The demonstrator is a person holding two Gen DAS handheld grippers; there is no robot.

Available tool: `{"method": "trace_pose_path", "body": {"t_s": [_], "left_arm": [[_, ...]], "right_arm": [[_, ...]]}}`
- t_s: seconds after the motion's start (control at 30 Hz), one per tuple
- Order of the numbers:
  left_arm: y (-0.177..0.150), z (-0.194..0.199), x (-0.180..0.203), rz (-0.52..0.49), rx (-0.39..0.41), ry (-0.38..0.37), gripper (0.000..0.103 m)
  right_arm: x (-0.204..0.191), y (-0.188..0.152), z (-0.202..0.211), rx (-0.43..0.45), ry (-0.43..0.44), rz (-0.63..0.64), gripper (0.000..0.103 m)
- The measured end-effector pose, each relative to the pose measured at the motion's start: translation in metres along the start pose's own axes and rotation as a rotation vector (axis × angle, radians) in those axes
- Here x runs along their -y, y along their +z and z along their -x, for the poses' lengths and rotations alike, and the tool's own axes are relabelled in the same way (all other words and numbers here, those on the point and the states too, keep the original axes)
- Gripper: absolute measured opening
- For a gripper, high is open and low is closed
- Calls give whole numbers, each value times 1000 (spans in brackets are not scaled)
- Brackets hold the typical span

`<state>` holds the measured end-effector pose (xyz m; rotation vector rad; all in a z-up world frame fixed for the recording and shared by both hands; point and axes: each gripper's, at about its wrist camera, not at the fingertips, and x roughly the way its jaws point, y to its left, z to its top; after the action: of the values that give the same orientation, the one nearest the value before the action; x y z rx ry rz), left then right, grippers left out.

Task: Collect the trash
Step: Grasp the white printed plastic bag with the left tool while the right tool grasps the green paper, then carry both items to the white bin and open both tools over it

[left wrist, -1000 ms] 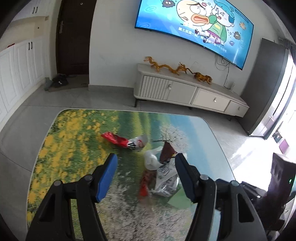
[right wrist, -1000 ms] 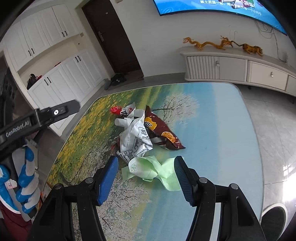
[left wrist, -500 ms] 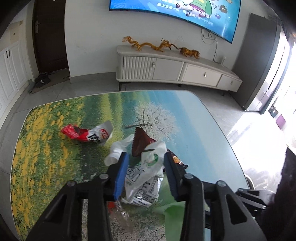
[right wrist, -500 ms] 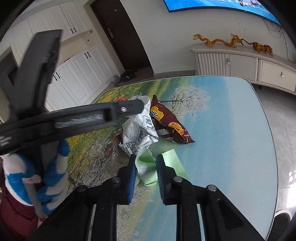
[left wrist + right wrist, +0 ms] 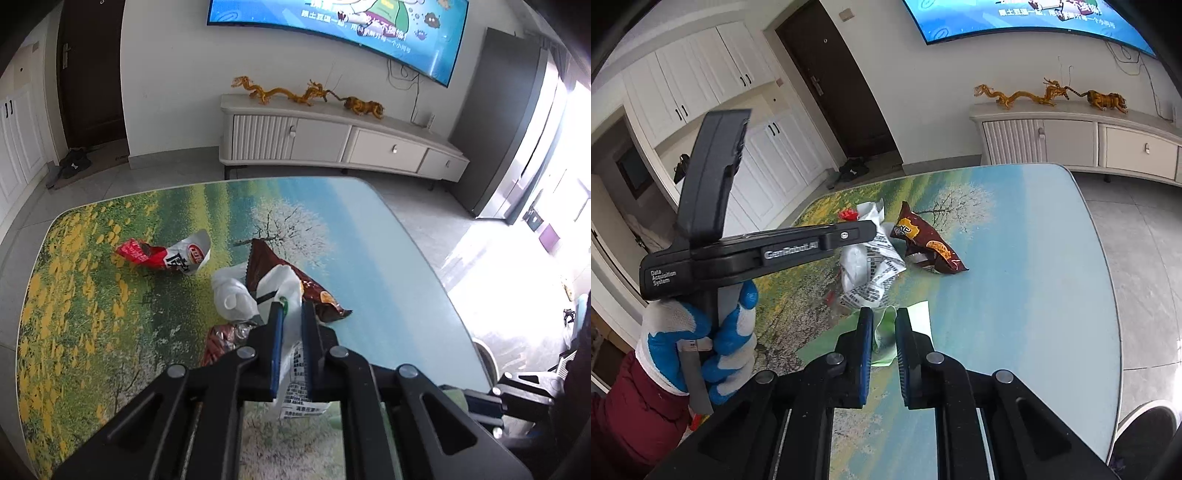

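Note:
Trash lies on a table (image 5: 388, 266) with a landscape print. My left gripper (image 5: 291, 310) is shut on a white printed wrapper (image 5: 291, 354), lifted off the table; it also shows in the right wrist view (image 5: 868, 273). My right gripper (image 5: 884, 317) is shut on a light green bag (image 5: 884, 332). A brown snack bag (image 5: 314, 288) (image 5: 923, 243) lies just beyond. A red and white chip bag (image 5: 166, 254) lies further left. A crumpled white piece (image 5: 232, 295) and a reddish foil wrapper (image 5: 221, 339) lie beside the left gripper.
A white TV cabinet (image 5: 332, 140) with golden dragon figures stands beyond the table, under a wall TV (image 5: 332, 22). White cupboards (image 5: 701, 92) and a dark door (image 5: 842, 85) are on the left. The left gripper's body and gloved hand (image 5: 701, 332) fill the right view's left side.
Both grippers closed: the left on the white wrapper, the right on the green bag. The left gripper has raised the wrapper off the pile.

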<state>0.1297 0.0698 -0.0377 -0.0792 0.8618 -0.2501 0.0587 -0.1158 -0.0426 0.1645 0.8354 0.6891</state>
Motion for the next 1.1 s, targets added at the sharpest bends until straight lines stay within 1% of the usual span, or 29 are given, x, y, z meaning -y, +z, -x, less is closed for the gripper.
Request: {"method": "trace_pose_path", "body": {"t_s": [0.17, 0.3, 0.53, 0.7, 0.87, 0.97, 1.1], "left_arm": [[-1, 40, -4, 16, 57, -22, 9], [0, 71, -1, 15, 117, 7, 9], [11, 133, 3, 38, 233, 24, 9], [26, 175, 25, -33, 309, 39, 9], [39, 206, 48, -76, 364, 12, 9], [45, 215, 66, -107, 381, -9, 9], [49, 210, 101, -165, 371, -57, 9]], "right_arm": [[-6, -3, 28, 60, -5, 2, 12], [-4, -4, 56, 120, -21, -14, 12], [2, -6, 111, 231, -78, -37, 12], [8, -4, 154, 310, -131, -55, 12], [16, -3, 194, 389, -184, -76, 12], [23, -7, 217, 433, -225, -90, 12], [43, -15, 248, 481, -279, -134, 12]]}}
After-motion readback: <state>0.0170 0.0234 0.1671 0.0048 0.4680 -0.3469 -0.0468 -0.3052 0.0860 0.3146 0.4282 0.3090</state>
